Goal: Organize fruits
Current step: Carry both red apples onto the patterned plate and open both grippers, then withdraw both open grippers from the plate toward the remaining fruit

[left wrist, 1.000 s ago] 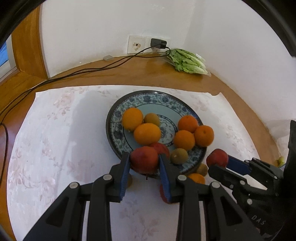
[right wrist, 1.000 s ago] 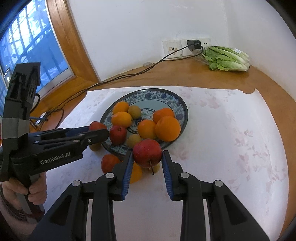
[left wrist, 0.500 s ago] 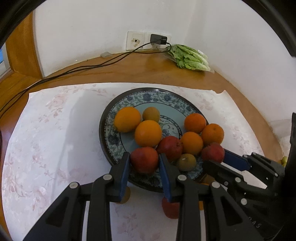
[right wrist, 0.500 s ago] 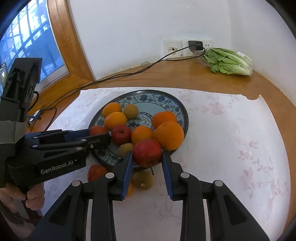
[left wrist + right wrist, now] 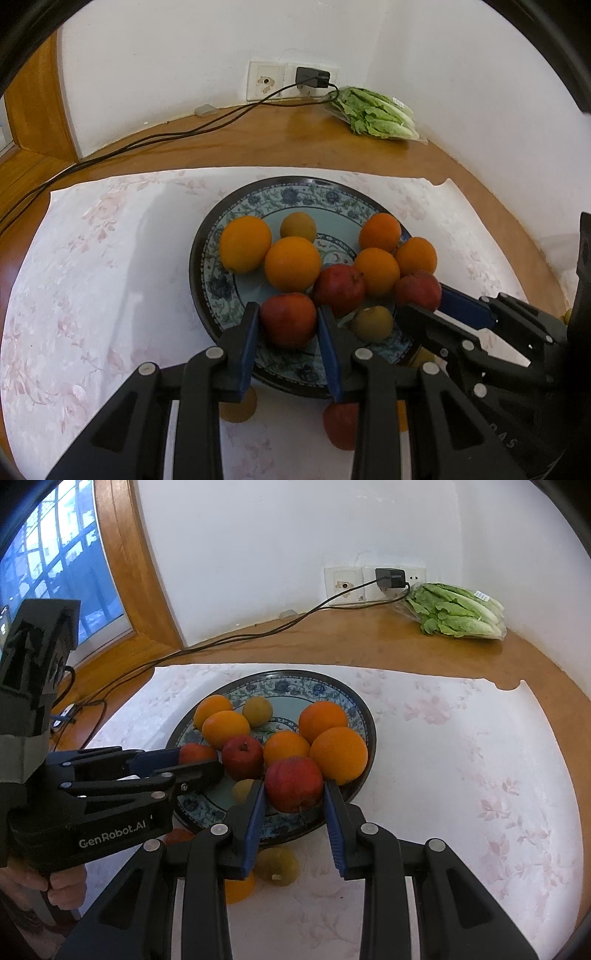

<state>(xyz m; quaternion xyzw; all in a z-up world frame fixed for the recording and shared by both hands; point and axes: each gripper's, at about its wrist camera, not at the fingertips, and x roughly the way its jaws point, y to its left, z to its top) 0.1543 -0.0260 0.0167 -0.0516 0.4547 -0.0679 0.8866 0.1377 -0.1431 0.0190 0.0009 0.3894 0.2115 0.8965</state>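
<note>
A blue patterned plate holds several oranges, a red apple and small yellow-green fruits. My left gripper is shut on a red apple over the plate's near edge; it also shows in the right wrist view. My right gripper is shut on another red apple over the plate's near right rim; it also shows in the left wrist view.
Loose fruit lies on the white floral cloth in front of the plate: a red apple, an orange and a yellow-green fruit. A bag of lettuce, wall sockets and a cable are at the back.
Both grippers have moved forward with their apples, from in front of the plate to over its near rim. The loose fruit now lies under and behind the fingers.
</note>
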